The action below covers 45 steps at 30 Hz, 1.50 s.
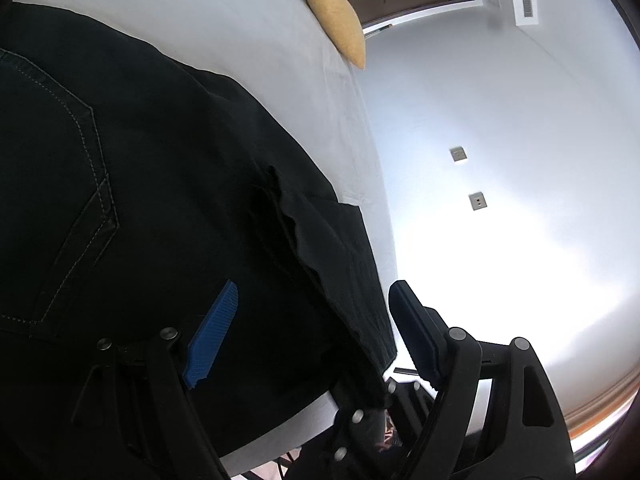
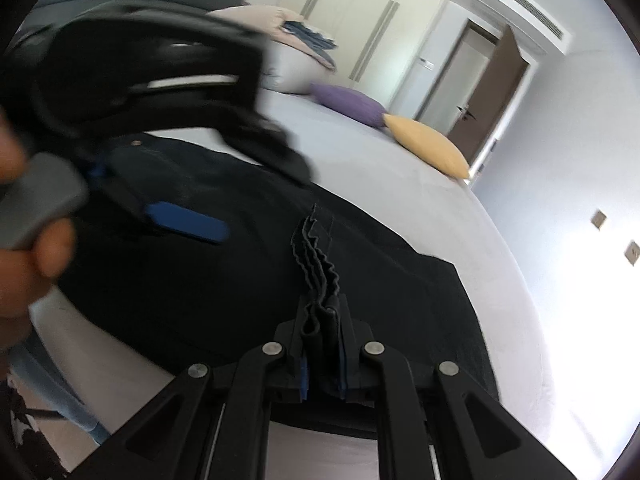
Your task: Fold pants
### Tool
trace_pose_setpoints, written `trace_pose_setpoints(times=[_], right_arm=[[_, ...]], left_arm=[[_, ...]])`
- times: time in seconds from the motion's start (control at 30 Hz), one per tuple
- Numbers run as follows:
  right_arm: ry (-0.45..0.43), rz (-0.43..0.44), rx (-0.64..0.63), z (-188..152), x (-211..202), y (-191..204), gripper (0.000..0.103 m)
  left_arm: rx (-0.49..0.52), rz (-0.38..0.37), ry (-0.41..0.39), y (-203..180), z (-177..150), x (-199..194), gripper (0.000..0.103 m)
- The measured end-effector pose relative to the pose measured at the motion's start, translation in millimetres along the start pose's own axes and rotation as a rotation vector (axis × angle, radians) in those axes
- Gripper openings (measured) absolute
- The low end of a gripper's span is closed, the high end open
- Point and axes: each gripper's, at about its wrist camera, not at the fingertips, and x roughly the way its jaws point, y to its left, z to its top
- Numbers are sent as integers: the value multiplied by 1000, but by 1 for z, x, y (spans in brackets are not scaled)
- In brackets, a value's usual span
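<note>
On the bed (image 2: 400, 168), white-sheeted: pants (image 2: 240, 264), black, spread flat across the near half, reaching to the near edge; back pocket with pale stitching (image 1: 80, 184) visible in the left wrist view; hem edge (image 2: 316, 252), several layers stacked and rippled, lying on top of the spread cloth.

Right gripper (image 2: 322, 344): fingers drawn narrow, clamped on the bunched hem layers; dark cloth fills the gap between the blue pads (image 2: 303, 376); hem ruffles run straight out from the fingertips over the pants.

Left gripper (image 1: 312, 328): fingers wide apart, nothing pressed between them; left blue pad (image 1: 212, 336) over the black cloth, right pad (image 1: 412, 332) past the cloth's edge, against the bright wall; a fold of the pants lies in the open span between them, whether touching either pad cannot be told; same gripper appears blurred in the right wrist view (image 2: 176, 220), above the pants at upper left, with the person's hand (image 2: 28, 216) on its grey handle.

At the bed's far side: yellow cushion (image 2: 428, 146), purple cushion (image 2: 352, 104) just beside it, a large pale pillow (image 2: 280, 40) behind; brown door (image 2: 492, 92) beyond; two wall plates (image 1: 466, 178) on the white wall.
</note>
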Motion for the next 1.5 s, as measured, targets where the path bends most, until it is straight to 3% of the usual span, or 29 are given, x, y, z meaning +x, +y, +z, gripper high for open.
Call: trace_pose_setpoints(times=[0.23, 0.27, 0.3, 0.33, 0.47, 0.73, 1.0, 1.17, 1.2, 1.23, 1.37, 1.43, 1.5], right_arm=[[-17, 55, -56, 4, -11, 27, 11], [-19, 59, -62, 2, -13, 30, 11], [-19, 65, -72, 3, -14, 34, 11], [-19, 72, -77, 4, -13, 37, 11], [-27, 88, -102, 11, -15, 46, 12], [-47, 131, -138, 36, -3, 50, 12], [16, 197, -149, 37, 31, 45, 14], [45, 273, -132, 24, 33, 37, 41], [40, 291, -110, 21, 29, 28, 50], [40, 326, -75, 17, 25, 15, 52], [74, 486, 126, 5, 12, -46, 52], [91, 603, 289, -2, 12, -89, 49], [113, 646, 406, -7, 19, -128, 47]], left_arm=[[-36, 62, 69, 11, 20, 7, 76], [-30, 70, 78, 11, 21, 7, 63], [-26, 72, 82, 12, 21, 7, 38], [-27, 77, 93, 13, 21, 7, 28], [13, 109, 86, 12, 28, 0, 13], [111, 184, 49, -2, 54, -28, 9], [106, 268, 54, 27, 59, -45, 9], [78, 283, 38, 39, 50, -58, 10], [87, 300, 26, 38, 49, -63, 10], [98, 326, 15, 36, 47, -68, 10], [171, 416, -47, 19, 38, -94, 10], [277, 439, -67, -6, 30, -99, 10], [370, 440, -64, -34, 18, -93, 10]])
